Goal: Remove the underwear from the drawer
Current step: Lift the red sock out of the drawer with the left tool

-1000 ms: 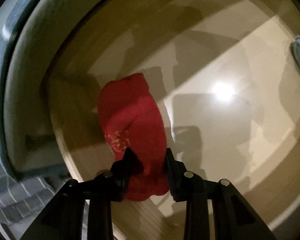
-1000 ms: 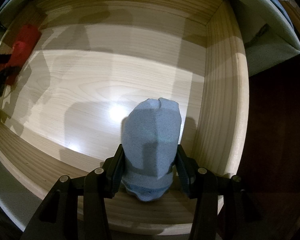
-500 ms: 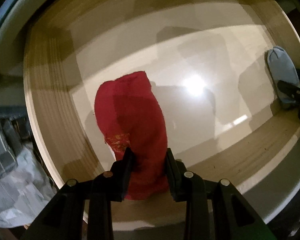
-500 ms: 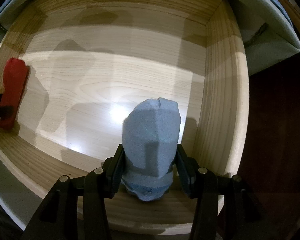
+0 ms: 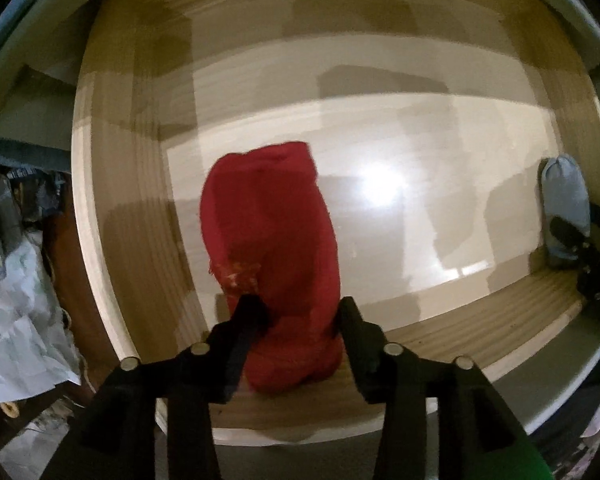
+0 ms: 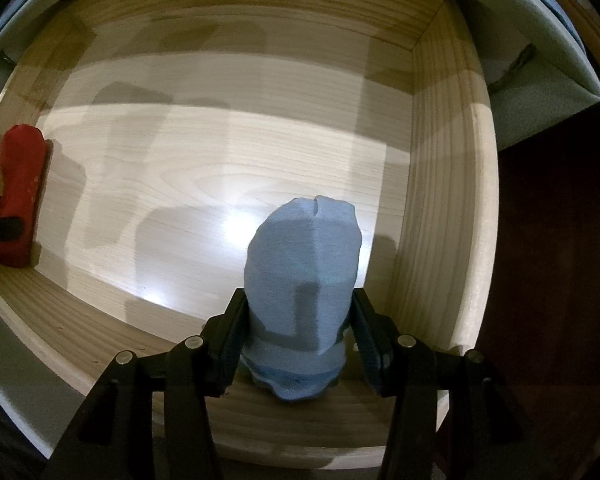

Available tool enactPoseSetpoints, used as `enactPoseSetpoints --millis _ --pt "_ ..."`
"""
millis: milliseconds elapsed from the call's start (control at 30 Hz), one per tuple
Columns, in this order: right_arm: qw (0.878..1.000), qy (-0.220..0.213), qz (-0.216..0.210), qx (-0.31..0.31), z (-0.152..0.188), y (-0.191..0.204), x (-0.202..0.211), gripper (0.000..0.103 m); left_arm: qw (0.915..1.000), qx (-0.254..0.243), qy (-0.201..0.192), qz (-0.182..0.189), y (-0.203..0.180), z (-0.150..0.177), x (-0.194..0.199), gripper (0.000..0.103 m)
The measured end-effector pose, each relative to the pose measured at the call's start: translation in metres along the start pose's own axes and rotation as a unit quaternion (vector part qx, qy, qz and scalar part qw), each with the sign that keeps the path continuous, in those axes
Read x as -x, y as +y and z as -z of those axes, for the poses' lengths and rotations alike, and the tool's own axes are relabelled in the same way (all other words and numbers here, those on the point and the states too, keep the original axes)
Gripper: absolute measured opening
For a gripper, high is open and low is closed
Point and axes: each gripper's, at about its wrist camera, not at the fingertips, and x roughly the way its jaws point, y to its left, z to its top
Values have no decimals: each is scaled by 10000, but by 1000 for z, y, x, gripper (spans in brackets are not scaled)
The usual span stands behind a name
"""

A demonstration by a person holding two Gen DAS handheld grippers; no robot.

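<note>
My left gripper [image 5: 300,312] is shut on a rolled red underwear [image 5: 272,240] and holds it over the front left part of the open wooden drawer [image 5: 120,200]. My right gripper [image 6: 298,308] is shut on a rolled light blue underwear [image 6: 304,264] over the drawer's front right corner [image 6: 440,200]. The blue roll also shows at the right edge of the left wrist view [image 5: 564,192]. The red roll also shows at the left edge of the right wrist view [image 6: 20,184].
The drawer's pale wooden floor [image 6: 220,168] holds nothing else in view. Left of the drawer lie crumpled white and grey fabrics [image 5: 16,312]. A dark floor [image 6: 556,280] lies to the drawer's right. The grey-blue cabinet front [image 6: 540,80] stands behind the drawer.
My left gripper has pulled back and up with the red roll, so more of the drawer shows. The right gripper holds almost still with the blue roll.
</note>
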Motion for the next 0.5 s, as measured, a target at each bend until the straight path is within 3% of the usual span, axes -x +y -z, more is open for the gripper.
enactPoseSetpoints --millis 100,300,500 --pt "10000 -7 -24 -2 0 0 0 49 9990 259 -26 365 18 -1 6 56" --pt "10000 -10 -43 -6 0 0 1 50 9956 761 -449 301 31 -13 30 57" --pt "9999 -15 -119 -40 0 -1 1 53 9971 672 -328 117 20 -19 19 57"
